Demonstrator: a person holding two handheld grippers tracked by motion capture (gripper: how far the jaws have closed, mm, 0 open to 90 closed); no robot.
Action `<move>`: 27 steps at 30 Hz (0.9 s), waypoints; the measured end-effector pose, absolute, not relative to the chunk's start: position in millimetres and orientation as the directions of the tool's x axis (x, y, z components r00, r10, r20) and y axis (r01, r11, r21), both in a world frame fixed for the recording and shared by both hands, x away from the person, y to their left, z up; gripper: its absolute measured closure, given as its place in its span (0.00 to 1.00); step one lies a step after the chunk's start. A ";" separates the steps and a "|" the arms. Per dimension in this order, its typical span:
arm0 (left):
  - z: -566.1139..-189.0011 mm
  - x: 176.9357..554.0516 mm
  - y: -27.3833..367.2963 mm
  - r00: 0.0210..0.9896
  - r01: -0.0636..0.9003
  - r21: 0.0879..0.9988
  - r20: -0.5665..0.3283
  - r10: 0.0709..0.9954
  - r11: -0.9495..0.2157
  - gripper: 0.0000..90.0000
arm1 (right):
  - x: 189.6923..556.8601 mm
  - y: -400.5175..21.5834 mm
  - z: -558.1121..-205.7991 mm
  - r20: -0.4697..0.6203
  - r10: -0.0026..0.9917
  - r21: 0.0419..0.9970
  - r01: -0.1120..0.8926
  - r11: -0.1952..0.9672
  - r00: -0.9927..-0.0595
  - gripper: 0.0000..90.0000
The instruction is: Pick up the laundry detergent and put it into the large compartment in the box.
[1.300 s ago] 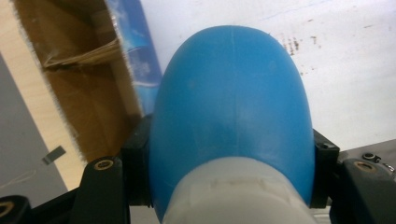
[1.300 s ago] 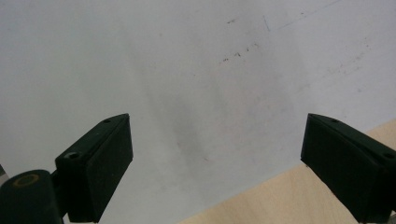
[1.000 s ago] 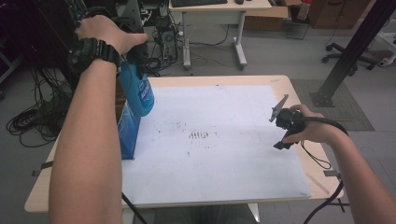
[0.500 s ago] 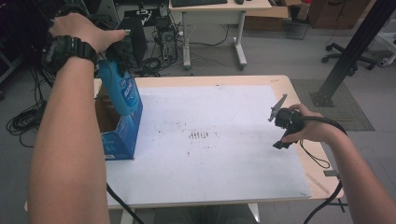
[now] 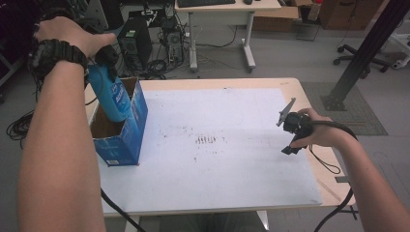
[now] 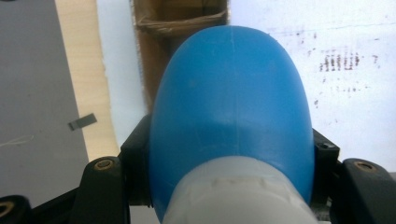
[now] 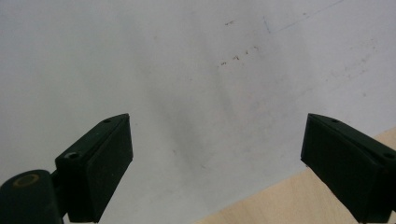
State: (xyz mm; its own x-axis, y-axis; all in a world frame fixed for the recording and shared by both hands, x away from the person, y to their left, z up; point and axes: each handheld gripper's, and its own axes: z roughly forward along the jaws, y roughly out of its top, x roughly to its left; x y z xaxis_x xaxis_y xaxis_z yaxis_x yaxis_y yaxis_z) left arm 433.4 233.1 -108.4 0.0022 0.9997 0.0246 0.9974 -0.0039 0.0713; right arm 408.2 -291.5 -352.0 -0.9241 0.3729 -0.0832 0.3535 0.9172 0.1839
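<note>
The lower end of the blue bottle [image 5: 109,94] sits hidden inside the open blue carton [image 5: 126,137] at the worktop's [image 5: 309,145] left edge, its label print too small to read. The left tool [image 5: 104,55] is largely covered by the person's hand; in the left gripper view the bottle [image 6: 231,107] blocks most of the carton [image 6: 180,21] and its white cap is cut off at the bottom edge. The worktop's near edge is masked by the left forearm [image 5: 60,159].
</note>
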 end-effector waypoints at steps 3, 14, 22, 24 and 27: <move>-109.9 432.8 239.8 -0.014 0.998 0.069 0.028 1.000 0.012 0.42 | 408.8 -291.1 -353.1 -0.080 0.373 0.183 0.354 0.917 -0.924 0.10; -117.4 432.0 254.3 -0.039 0.998 0.054 0.038 0.999 0.037 0.42 | 409.8 -291.4 -354.3 -0.078 0.375 0.180 0.357 0.917 -0.924 0.10; -118.9 431.8 258.0 -0.053 0.997 0.054 0.057 0.997 0.050 0.42 | 409.4 -291.4 -354.4 -0.078 0.378 0.177 0.360 0.916 -0.923 0.10; -119.8 431.8 258.6 -0.054 0.997 0.057 0.062 0.997 0.051 0.42 | 409.1 -291.0 -354.8 -0.077 0.380 0.177 0.362 0.915 -0.922 0.10; -120.4 431.4 259.8 -0.055 0.997 0.061 0.057 0.997 0.052 0.42 | 408.9 -290.8 -355.3 -0.077 0.380 0.174 0.363 0.915 -0.922 0.10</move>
State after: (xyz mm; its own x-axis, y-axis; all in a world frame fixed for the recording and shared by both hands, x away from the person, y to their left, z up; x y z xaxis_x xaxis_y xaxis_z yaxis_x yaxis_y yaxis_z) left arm 431.4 259.8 -120.4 -0.0553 0.9968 0.0574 0.9968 0.0518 0.0614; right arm 408.9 -290.8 -355.3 -0.9217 0.3801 -0.0768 0.3630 0.9155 0.1736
